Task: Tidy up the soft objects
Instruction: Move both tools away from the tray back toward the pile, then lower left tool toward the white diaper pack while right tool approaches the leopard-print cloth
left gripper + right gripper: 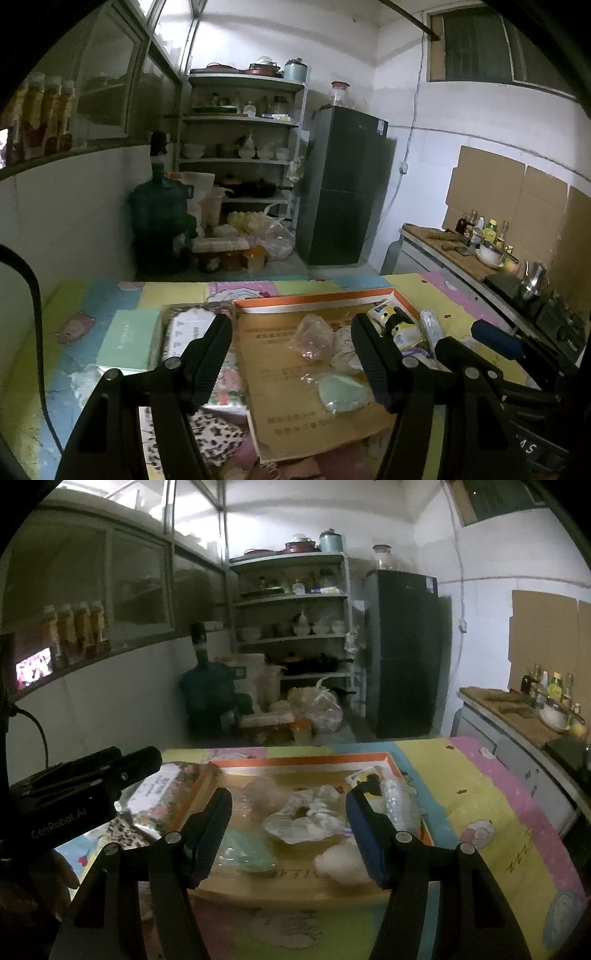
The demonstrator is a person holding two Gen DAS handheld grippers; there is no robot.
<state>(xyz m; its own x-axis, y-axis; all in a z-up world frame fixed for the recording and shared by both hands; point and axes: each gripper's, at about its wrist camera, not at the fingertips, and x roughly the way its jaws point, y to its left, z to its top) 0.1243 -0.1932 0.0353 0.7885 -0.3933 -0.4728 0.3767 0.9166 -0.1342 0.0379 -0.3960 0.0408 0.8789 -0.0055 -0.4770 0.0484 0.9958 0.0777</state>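
I saw a dim kitchen from two cameras, each looking along a gripper held above a table covered with a pastel cartoon-print cloth (480,797). On the cloth lay a flattened cardboard tray (295,417) with an orange rim, and the soft objects sat on it.

My left gripper (291,358) stood with its jaws wide apart and nothing between them. It hung over the tray's left part. Past it I saw a clear crumpled bag (314,336) and, nearer, a pale green soft pack (341,393) in clear wrap.

My right gripper (288,834) was likewise spread wide and empty, above the middle of the tray. Between its fingers, farther off, lay a crumpled white cloth (306,819). A white fluffy wad (341,862) sat just beside the blue pad of the right-hand finger. A roll of clear plastic wrap (400,805) lay by the tray's right edge, with a yellow-and-white packet (364,775) near the far right corner.

Left of the tray lay a floral-framed card (188,328), a mint green box (129,341) and leopard-print fabric (218,435). Behind the table stood a shelf rack (240,147), a dark fridge (343,184) and a large water jug (159,218).
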